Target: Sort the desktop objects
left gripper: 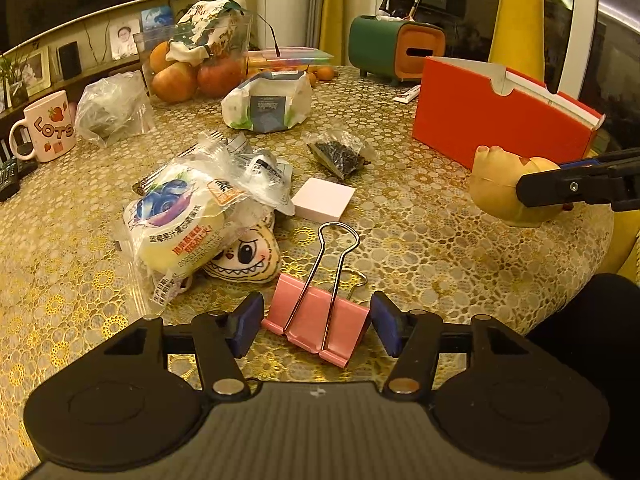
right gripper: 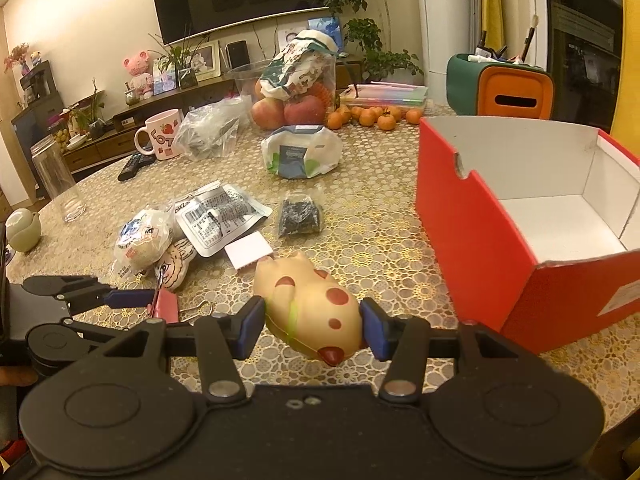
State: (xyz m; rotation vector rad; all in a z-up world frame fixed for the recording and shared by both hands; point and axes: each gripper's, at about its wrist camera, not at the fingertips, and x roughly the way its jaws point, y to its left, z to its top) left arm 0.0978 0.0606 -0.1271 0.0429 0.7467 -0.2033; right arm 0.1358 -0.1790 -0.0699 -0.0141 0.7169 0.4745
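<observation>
Right tongs (right gripper: pixel 314 326) clamp a spotted pig toy (right gripper: pixel 310 312) beside the red box (right gripper: pixel 476 240) — drop pending; left tongs (left gripper: pixel 316 324) gape around a pink binder clip (left gripper: pixel 320 320) — untouched on the surface

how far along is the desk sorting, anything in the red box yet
Barely begun: the red box shows nothing inside. In hand: the right gripper is shut on the spotted toy, short of the box; the left gripper is open around the pink binder clip. Left: snack packets, plush, white pad.
</observation>
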